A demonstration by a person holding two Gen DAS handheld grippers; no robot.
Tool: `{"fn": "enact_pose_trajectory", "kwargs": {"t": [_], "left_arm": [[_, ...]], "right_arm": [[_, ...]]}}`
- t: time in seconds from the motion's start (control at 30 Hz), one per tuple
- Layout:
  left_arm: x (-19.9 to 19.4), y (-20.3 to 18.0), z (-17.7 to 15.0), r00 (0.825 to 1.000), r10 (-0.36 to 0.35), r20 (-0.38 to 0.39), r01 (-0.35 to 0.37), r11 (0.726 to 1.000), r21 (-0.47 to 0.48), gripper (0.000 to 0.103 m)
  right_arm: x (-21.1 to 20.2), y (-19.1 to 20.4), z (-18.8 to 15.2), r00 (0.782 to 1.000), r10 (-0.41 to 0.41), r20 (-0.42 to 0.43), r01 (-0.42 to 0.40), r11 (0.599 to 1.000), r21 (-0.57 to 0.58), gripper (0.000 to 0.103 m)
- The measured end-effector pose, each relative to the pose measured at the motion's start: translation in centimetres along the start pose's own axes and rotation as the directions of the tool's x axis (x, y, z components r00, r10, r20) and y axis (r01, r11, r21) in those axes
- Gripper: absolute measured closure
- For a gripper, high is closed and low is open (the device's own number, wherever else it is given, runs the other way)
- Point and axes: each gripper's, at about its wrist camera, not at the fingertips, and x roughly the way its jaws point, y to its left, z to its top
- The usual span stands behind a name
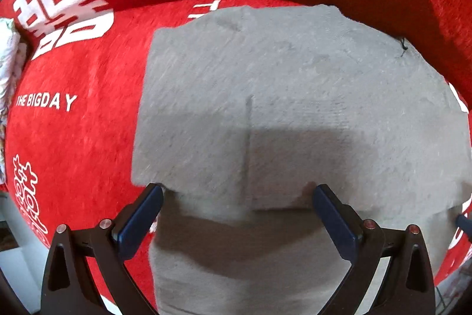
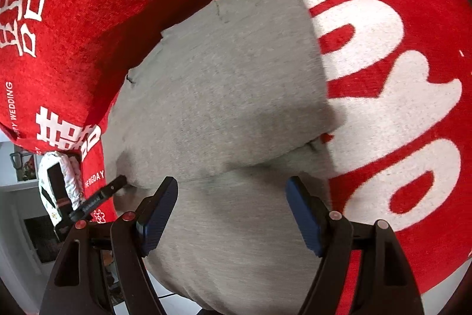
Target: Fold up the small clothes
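Red cover (image 1: 88, 138) printed with white characters and "THE BIGDAY"; white patterned bundle (image 2: 70, 176) at its edge.

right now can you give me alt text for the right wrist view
A grey garment, partly folded, lies on a red cloth with white lettering. The right tongs stand open just above its near fold, nothing between them. At left, the tip of the left tongs meets the garment's edge.

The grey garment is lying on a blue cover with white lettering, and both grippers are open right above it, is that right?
Not quite: the cover is red, not blue, with white lettering; both wrist views show it. The rest stands. The grey garment lies on it, and the left gripper and right gripper are both open just above the cloth.
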Motion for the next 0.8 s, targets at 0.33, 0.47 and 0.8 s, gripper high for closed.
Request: {"fn": "enact_pose_trajectory", "kwargs": {"t": [0.33, 0.47, 0.8], "left_arm": [[-1.2, 0.4, -3.3, 0.998, 0.034, -0.046, -0.035, 0.999, -0.011, 0.001], [-1.5, -0.3, -5.3, 0.998, 0.025, -0.05, -0.027, 0.999, -0.031, 0.001], [-2.2, -0.1, -9.6, 0.995, -0.072, -0.075, 0.072, 0.997, 0.001, 0.001]], "right_arm": [[-0.9, -2.2, -0.9, 0.997, -0.02, -0.068, 0.018, 0.999, -0.042, 0.024], [-0.3, -2.7, -1.8, 0.993, -0.033, -0.114, 0.024, 0.997, -0.076, 0.024], [-0.1, -3.0, -5.0, 0.993, -0.006, -0.12, -0.004, 0.997, -0.083, 0.024]]}}
